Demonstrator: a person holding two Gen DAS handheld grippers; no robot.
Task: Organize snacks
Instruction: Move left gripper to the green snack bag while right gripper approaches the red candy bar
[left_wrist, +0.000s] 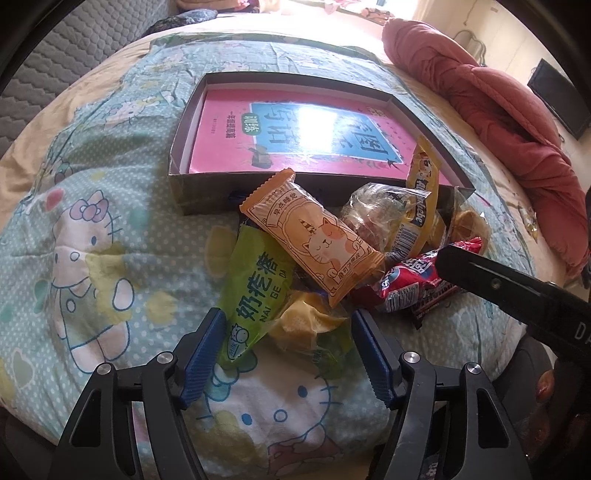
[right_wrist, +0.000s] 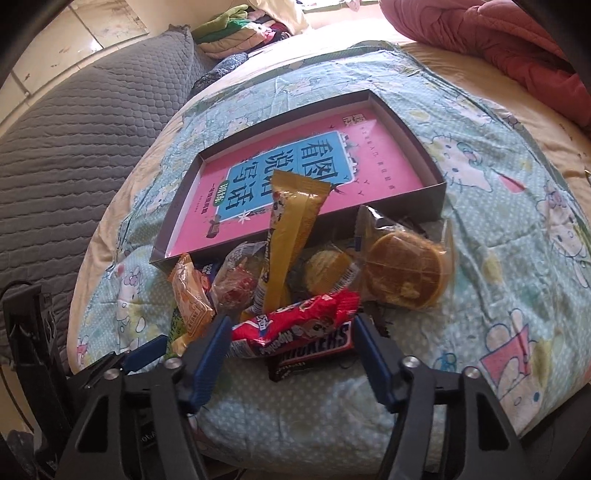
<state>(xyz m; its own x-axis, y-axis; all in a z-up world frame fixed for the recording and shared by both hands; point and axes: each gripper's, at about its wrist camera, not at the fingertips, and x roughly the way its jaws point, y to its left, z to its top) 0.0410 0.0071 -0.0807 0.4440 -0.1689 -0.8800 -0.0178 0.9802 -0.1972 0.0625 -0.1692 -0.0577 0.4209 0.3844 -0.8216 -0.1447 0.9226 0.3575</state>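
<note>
A heap of snacks lies on the bed in front of a shallow dark box (left_wrist: 199, 192) holding a pink book (left_wrist: 229, 122). My left gripper (left_wrist: 289, 317) is shut on a green milk-candy packet (left_wrist: 255, 291), with a clear-wrapped yellow pastry (left_wrist: 306, 321) also between its blue pads. An orange cat packet (left_wrist: 314, 236) rests on top of the heap. My right gripper (right_wrist: 292, 321) is shut on a red snack packet (right_wrist: 295, 325), which lies over a Snickers bar (right_wrist: 314, 347). A yellow stick packet (right_wrist: 291, 236) leans on the box wall (right_wrist: 424, 212), and a round cake (right_wrist: 402, 273) lies beside it.
The bed wears a pale blue cartoon-cat sheet (left_wrist: 92, 240). A bunched red blanket (left_wrist: 480, 96) lies at the far right, a grey quilted cover (right_wrist: 74, 147) to the left. The left gripper's finger (right_wrist: 144, 354) shows at the right wrist view's lower left.
</note>
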